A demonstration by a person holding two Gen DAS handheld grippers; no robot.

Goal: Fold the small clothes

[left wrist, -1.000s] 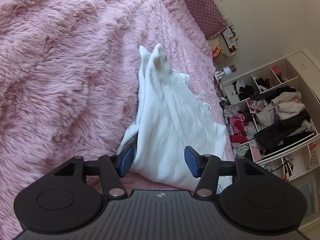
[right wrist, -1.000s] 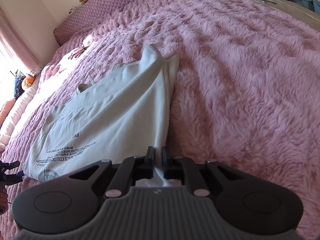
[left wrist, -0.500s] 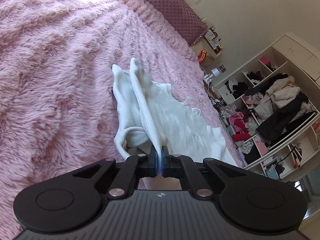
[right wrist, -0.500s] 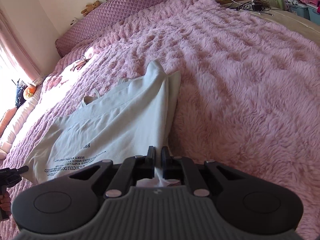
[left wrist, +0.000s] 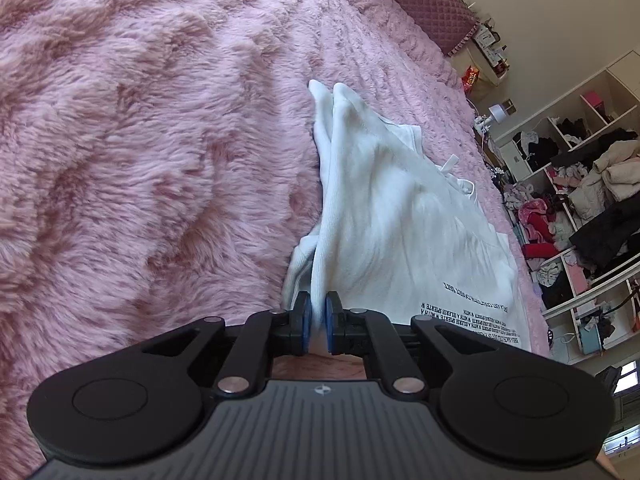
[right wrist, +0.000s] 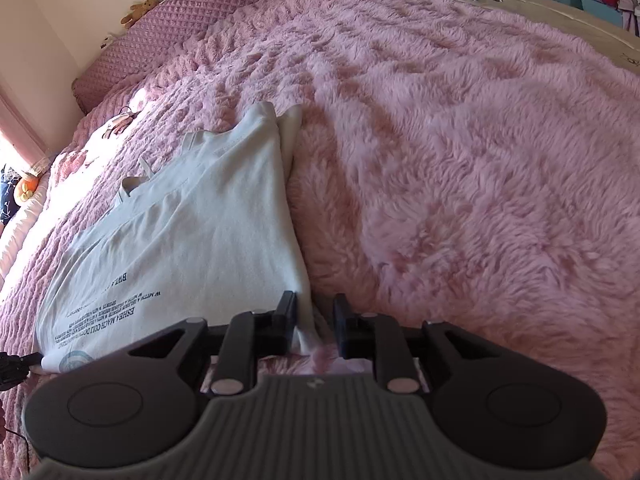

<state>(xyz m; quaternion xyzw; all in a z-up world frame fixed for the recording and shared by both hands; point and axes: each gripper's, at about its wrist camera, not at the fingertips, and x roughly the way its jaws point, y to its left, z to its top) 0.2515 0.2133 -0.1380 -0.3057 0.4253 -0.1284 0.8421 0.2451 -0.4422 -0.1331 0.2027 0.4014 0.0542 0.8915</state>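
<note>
While the pink fluffy bedspread [right wrist: 460,140] covers nearly all of the bed, a white printed T-shirt [right wrist: 192,248] lies on it, partly folded, with dark lettering near its hem. Taking the T-shirt as reference: a quilted mauve headboard [right wrist: 192,12] stands well beyond its far end, and cluttered open shelves [left wrist: 580,200] stand off the bed past its lettered side. At one near corner of the T-shirt, the left hand-held gripper [left wrist: 316,322] is clamped on a raised fold of the white fabric, blue pads pressed against the cloth. At the opposite near corner, the right hand-held gripper [right wrist: 316,320] has its jaws opening; a corner of the fabric lies between them, touching the left finger only. A small teddy bear [right wrist: 140,10] sits on the headboard.
</note>
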